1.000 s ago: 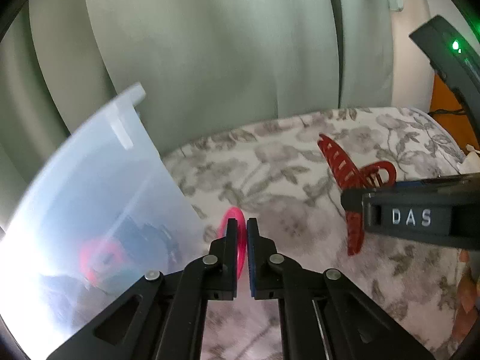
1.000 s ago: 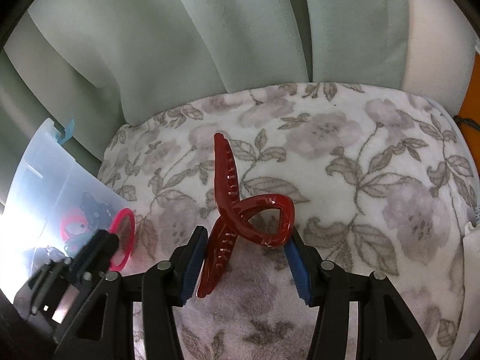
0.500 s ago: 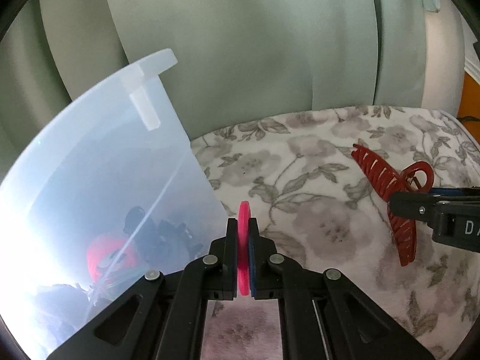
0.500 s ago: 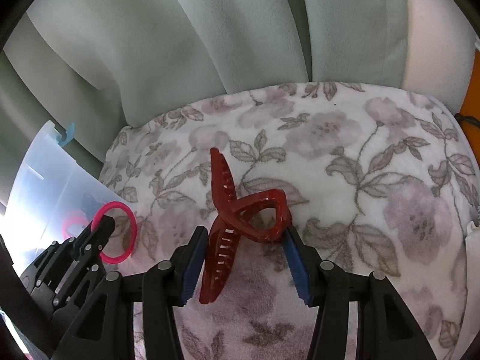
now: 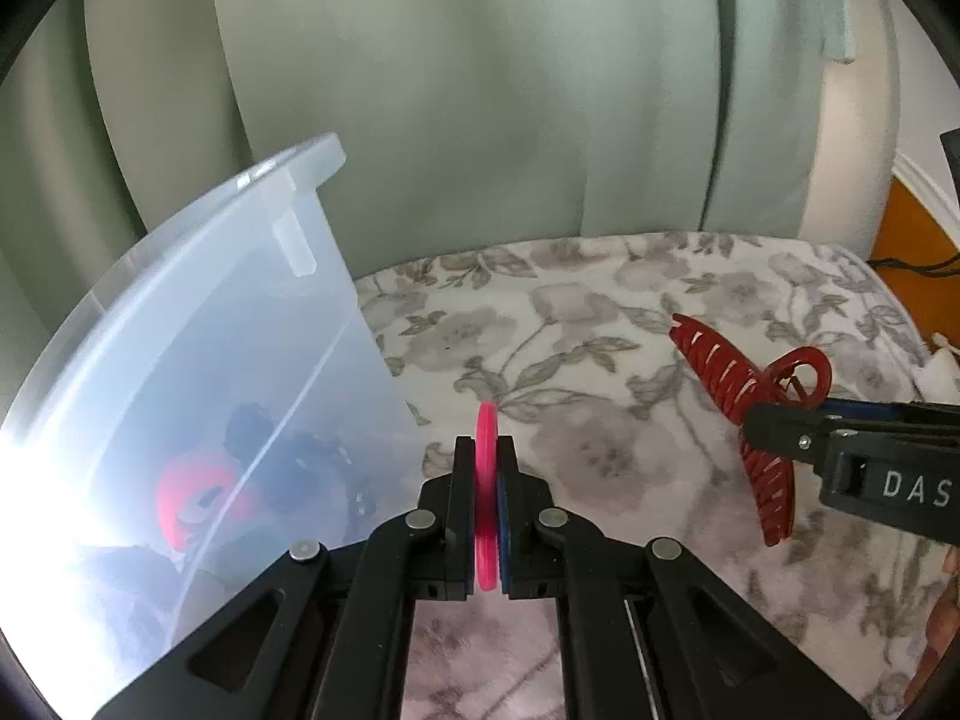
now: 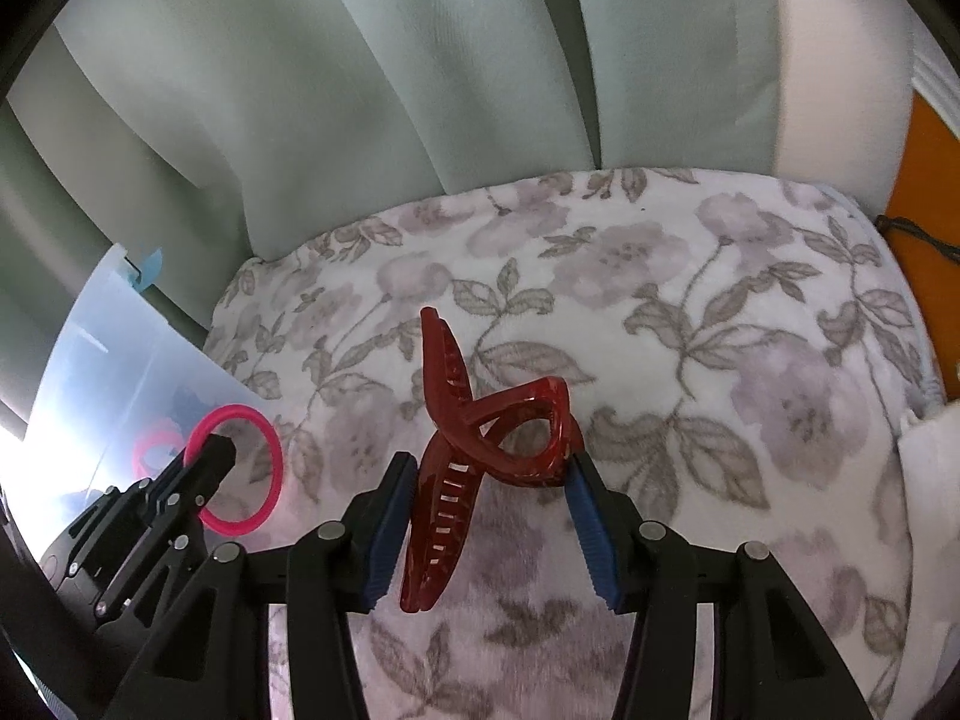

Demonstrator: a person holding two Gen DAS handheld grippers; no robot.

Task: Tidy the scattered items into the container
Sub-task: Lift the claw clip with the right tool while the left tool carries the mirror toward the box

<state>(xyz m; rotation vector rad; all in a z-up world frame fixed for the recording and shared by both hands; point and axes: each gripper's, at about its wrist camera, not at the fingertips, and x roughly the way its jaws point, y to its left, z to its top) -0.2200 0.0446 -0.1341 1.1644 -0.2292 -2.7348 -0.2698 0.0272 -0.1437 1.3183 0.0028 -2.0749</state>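
Left claw (image 5: 486, 480) clenched on pink ring (image 5: 486, 420), just right of container (image 5: 180, 330) wall. Right claw (image 6: 489, 510) grasping red hair clip (image 6: 480, 414), further right of container, above floral blanket (image 6: 720, 300). Advice: clear rim before releasing; ring first, clip after.

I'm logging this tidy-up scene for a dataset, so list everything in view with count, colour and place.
pink ring: 1, pink, clamped edge-on in the left gripper, beside the container
hair claw clip: 1, dark red, between the right gripper's fingers, above the blanket
container: 1, translucent white, on the left; dark items and something pink-red show blurred through its wall
floral blanket: 1, white with grey flowers, covers the surface
curtain: 1, pale green, behind
left gripper: 1, black, shut on the ring
right gripper: 1, black with blue pads, closed on the clip
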